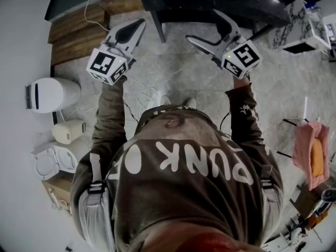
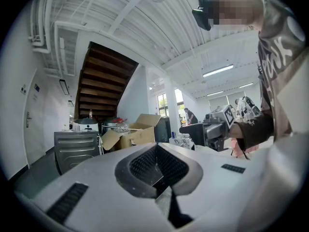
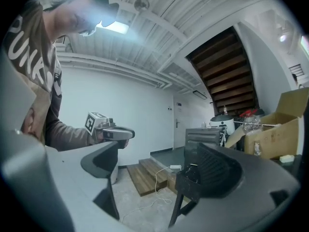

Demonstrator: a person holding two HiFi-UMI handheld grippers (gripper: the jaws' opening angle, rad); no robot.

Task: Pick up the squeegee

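I see no squeegee in any view. In the head view both grippers are held out level in front of the person, above the floor. My left gripper (image 1: 140,22) has its jaws together with nothing between them; in the left gripper view (image 2: 161,180) the two dark pads meet. My right gripper (image 1: 203,26) stands with its jaws wide apart and empty, which the right gripper view (image 3: 154,178) shows as well. Each gripper appears in the other's view: the right gripper (image 2: 212,129) and the left gripper (image 3: 108,129).
A black table (image 1: 210,4) stands just ahead. Wooden steps (image 1: 79,35) lie front left, with white cables (image 1: 142,96) on the floor. A white bin (image 1: 52,94) sits left. A rack with pink cloth (image 1: 310,151) stands right. A cardboard box (image 3: 280,129) and metal cabinet (image 2: 75,146) stand beyond.
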